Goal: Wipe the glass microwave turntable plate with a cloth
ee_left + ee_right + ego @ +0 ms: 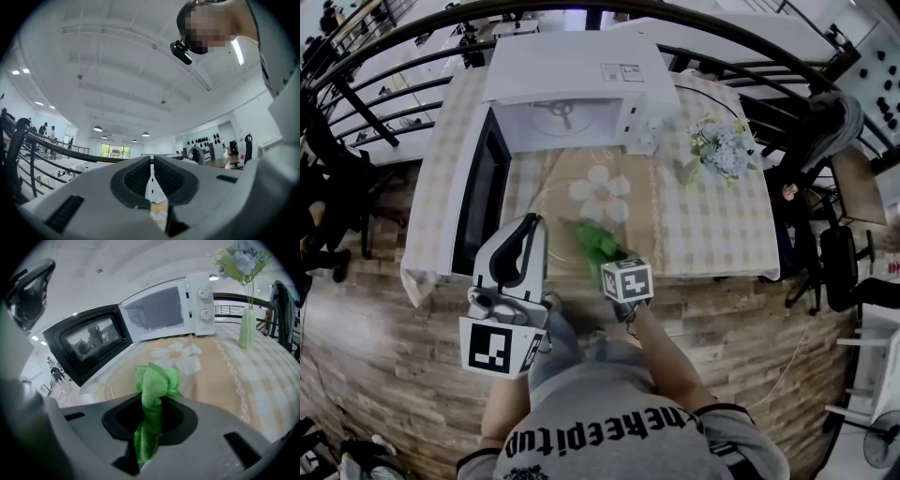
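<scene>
The glass turntable plate (598,192) is out of the oven. It lies flat on the desk (712,234), just in front of the open microwave (572,94), and the flower print of the desk cover shows through it. Its rim is faint in both the head view and the right gripper view. I cannot tell whether the surface is wet or soiled.

1. Right tongs (152,408): clenched on a green cloth (152,390). The cloth is bunched between the jaws, with a tuft standing out past the tips and a tail hanging back behind them. The tuft hovers over the near edge of the plate. I cannot confirm contact with the glass.
2. Left tongs (152,176): jaws drawn together with only a thin slit between the pads, and nothing held. They are raised at my near left and point up at the ceiling, well apart from the plate.
3. Surroundings: the microwave door (480,192) is swung out to the left. A vase of flowers (719,148) stands at the far right of the desk, clear of the plate.

Step in hand, as I judge it: the cloth is gripped and brought up to the plate, but the wiping stroke is not yet under way.

The next move calls for lowering the right tongs until the tuft presses on the glass, then sweeping across the plate in arcs. The plate is loose and may slide on the cover. I would bring the left tongs down to steady its near-left rim before pressing.
</scene>
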A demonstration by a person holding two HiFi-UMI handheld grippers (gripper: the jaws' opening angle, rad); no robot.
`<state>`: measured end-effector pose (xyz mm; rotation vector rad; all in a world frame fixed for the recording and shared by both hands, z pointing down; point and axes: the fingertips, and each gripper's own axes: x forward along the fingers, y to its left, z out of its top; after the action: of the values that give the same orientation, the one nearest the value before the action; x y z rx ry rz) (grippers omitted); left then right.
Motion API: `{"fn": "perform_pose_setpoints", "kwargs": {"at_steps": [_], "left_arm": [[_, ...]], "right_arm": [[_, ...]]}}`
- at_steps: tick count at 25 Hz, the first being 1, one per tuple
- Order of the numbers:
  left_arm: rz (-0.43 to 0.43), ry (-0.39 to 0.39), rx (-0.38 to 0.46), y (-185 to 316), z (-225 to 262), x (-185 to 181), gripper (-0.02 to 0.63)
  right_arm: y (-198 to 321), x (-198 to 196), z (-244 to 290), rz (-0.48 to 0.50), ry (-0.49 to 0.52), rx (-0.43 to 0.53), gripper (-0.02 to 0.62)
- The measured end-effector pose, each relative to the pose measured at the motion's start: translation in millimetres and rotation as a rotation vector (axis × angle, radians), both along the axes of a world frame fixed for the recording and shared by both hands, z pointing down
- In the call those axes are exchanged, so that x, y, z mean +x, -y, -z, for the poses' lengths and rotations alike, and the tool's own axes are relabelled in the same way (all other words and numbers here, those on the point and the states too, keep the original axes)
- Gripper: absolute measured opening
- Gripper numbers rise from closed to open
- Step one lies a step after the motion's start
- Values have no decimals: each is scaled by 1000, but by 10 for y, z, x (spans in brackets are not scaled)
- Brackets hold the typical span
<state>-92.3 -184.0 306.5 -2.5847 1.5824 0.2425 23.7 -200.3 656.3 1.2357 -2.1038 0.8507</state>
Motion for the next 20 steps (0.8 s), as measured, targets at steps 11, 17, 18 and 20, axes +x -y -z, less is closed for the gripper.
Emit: {"fn": "perform_pose_setpoints", "kwargs": {"at_steps": [11,17,18,20], "left_arm": [[3,-6,7,-108,43,6,23],[-6,-2,16,-142,103,67,23],[-9,-2,16,-141,111,91,23],[-15,-4,15,-146,120,137,23]], "right_arm": [[13,217,67,-57,-32,15,72],[-42,406,426,-116,29,98,72],[-52,452,492,-125,36,112,72],[-89,543,619,-138,42,141,72]]}}
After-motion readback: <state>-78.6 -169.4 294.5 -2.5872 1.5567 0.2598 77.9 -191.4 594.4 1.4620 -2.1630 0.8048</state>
